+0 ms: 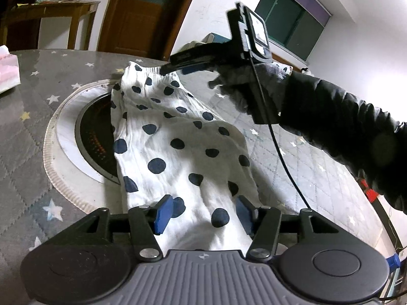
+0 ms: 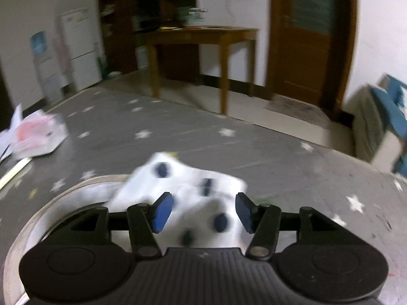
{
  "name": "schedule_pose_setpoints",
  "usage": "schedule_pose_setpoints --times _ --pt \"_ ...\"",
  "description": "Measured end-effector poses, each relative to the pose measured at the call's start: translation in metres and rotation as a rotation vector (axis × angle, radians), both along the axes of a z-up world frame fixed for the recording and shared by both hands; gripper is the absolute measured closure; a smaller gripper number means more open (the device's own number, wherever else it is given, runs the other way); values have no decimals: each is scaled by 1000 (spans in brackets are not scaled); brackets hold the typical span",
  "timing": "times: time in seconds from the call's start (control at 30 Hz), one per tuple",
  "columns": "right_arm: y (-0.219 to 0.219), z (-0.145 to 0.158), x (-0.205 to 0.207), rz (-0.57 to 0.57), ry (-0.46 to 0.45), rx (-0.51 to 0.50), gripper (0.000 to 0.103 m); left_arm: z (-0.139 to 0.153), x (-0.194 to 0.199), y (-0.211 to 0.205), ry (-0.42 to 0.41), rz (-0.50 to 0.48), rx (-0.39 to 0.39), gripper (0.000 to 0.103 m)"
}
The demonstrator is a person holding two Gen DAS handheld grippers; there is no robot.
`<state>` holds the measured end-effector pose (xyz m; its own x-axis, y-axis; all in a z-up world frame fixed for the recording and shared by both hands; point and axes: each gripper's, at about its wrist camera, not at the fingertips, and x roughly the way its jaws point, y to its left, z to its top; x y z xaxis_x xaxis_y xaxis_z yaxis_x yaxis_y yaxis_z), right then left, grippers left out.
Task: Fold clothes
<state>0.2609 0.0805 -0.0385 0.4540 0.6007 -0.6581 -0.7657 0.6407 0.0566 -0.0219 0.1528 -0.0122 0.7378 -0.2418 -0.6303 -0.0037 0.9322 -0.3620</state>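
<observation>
A white garment with dark blue polka dots [image 1: 175, 139] lies in a long strip on the grey star-patterned table cover [image 1: 28, 132]. My left gripper [image 1: 203, 216] is open, its blue pads either side of the garment's near end. My right gripper [image 1: 169, 68] shows in the left wrist view at the garment's far end, held by a gloved hand. In the blurred right wrist view my right gripper [image 2: 203, 213] is open above that end of the garment [image 2: 193, 190], the cloth lying between the pads.
A round burner with a white rim [image 1: 68, 142] is set in the table, partly under the garment. A pink tissue pack [image 1: 7, 71] lies at the left edge. A wooden side table [image 2: 203, 38], a door [image 2: 307, 38] and a blue-and-white box [image 2: 381, 132] stand beyond.
</observation>
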Motion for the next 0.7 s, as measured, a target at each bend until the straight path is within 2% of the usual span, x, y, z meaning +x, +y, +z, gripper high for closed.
schedule_pose_setpoints --times 0.13,0.3,0.57,0.7 --pt "-13 -10 19 -45 21 7 43 -2 3 0 13 3 6 36" --pt "-15 -22 33 -30 64 34 43 -3 7 -1 30 4 14 31" --pt "-4 -33 44 14 93 91 44 0 7 -2 36 15 44 12" --pt "3 -33 39 33 90 98 68 2 6 -3 32 28 67 0"
